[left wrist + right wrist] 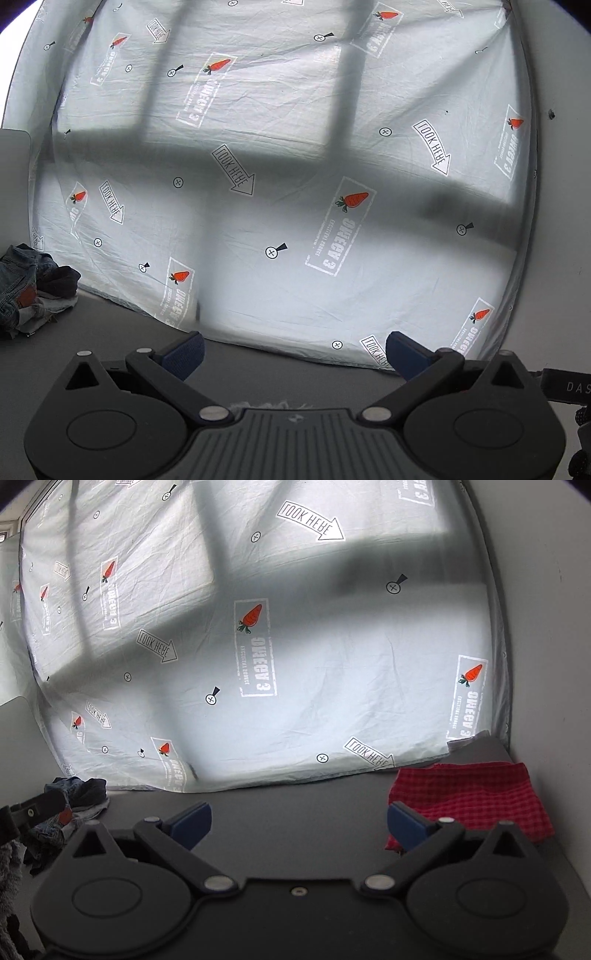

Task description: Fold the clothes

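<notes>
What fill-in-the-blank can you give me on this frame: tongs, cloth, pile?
1. Both the left tongs and the right tongs hold ____.
2. The folded checked cloth is ____ in colour.
3. The hanging sheet carries arrows reading "LOOK ____".
4. The unfolded clothes pile lies to the ____ of the right tongs.

Missing words: nothing; red; HERE; left

The right gripper (pixel 298 821) hangs with blue-padded fingers (pixel 192 821) spread wide, empty, above a grey table (pixel 295 812). A folded red checked cloth (pixel 476 797) lies right; crumpled denim clothes (pixel 79 794) left.
</notes>
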Demonstrator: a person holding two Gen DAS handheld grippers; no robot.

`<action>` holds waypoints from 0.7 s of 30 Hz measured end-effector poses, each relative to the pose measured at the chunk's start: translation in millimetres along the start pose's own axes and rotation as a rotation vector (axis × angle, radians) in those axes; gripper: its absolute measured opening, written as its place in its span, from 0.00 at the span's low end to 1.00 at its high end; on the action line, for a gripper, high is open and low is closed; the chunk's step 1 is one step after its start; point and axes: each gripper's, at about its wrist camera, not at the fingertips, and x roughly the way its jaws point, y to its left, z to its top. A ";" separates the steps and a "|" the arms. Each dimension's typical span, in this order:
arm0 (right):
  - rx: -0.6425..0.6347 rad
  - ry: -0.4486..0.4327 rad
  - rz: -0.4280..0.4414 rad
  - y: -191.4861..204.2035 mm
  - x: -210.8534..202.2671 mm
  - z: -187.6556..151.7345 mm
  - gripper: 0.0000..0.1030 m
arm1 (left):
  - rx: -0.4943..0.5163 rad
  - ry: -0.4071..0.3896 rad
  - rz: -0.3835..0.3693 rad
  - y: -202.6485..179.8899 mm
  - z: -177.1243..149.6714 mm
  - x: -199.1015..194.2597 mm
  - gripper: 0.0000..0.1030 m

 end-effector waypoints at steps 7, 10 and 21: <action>0.011 -0.072 -0.055 106.9 -33.9 -27.5 1.00 | 0.085 0.011 -0.014 83.9 21.2 -32.3 1.00; 0.073 -0.048 -0.064 156.2 -40.7 -43.4 1.00 | 0.114 0.035 -0.040 127.8 26.3 -47.4 1.00; 0.025 0.025 -0.117 312.1 -79.9 -104.8 1.00 | 0.163 0.167 -0.069 263.9 26.2 -110.5 1.00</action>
